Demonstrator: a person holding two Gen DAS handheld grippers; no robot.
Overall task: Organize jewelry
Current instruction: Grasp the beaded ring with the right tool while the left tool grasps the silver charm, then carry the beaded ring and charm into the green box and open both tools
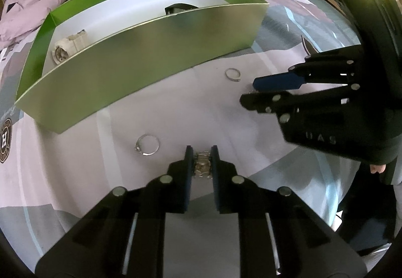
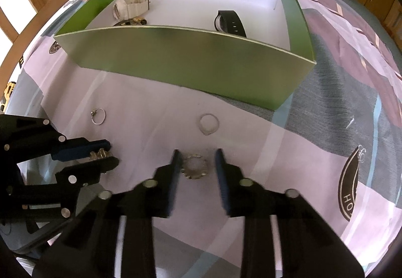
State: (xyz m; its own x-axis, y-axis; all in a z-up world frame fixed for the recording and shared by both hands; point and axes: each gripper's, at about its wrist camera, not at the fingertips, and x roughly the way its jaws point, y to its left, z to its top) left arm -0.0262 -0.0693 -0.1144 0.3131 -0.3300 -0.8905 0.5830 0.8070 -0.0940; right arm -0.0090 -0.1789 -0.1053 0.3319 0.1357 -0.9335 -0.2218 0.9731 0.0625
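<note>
Jaws of the left gripper (image 1: 201, 152) are clenching a chunky silver ring (image 1: 202, 164) just above the bed; those of the right gripper (image 2: 197, 156) are standing apart around a spiky silver ring (image 2: 194, 167) that is lying on the sheet between them, touching neither clearly. Under everything, the patterned bedsheet (image 2: 326, 107) is spreading wide. Beyond the grippers, a green box (image 2: 191, 56) is sitting, holding a white watch (image 2: 130, 7) far left and a black watch (image 2: 230, 22) to the right. Near the box, a thin ring with a stone (image 2: 98, 116) is lying left, and a plain ring (image 2: 209, 124) is lying just beyond the right gripper.
</note>
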